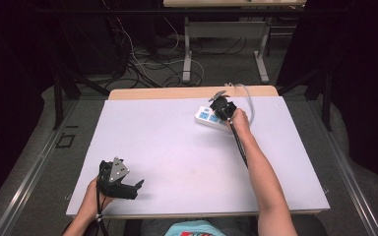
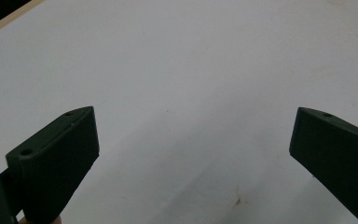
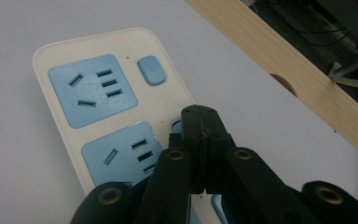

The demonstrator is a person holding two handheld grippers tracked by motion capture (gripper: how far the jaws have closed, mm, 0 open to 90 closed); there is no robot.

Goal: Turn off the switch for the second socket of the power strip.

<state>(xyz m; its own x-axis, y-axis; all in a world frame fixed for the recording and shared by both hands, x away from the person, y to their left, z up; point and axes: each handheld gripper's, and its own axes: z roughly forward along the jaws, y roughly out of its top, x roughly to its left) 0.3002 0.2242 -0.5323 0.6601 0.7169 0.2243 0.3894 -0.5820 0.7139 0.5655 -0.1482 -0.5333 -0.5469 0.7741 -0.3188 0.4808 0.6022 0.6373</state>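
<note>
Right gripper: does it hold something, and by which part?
Nothing is held. The right gripper is shut, its tips over a switch of the power strip.

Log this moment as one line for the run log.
right tongs: shut, tips at strip's second switch | left tongs: open, idle

You're working at a white-topped table [image 1: 177, 147] with a pale wood edge [image 1: 177, 92] along its far side; beyond it, upper centre, grey floor [image 1: 216, 64] strewn with tangled cables [image 1: 142, 64]; a second table's metal legs [image 1: 187, 49] above; dark curtains [image 1: 354, 49] flank both sides.
</note>
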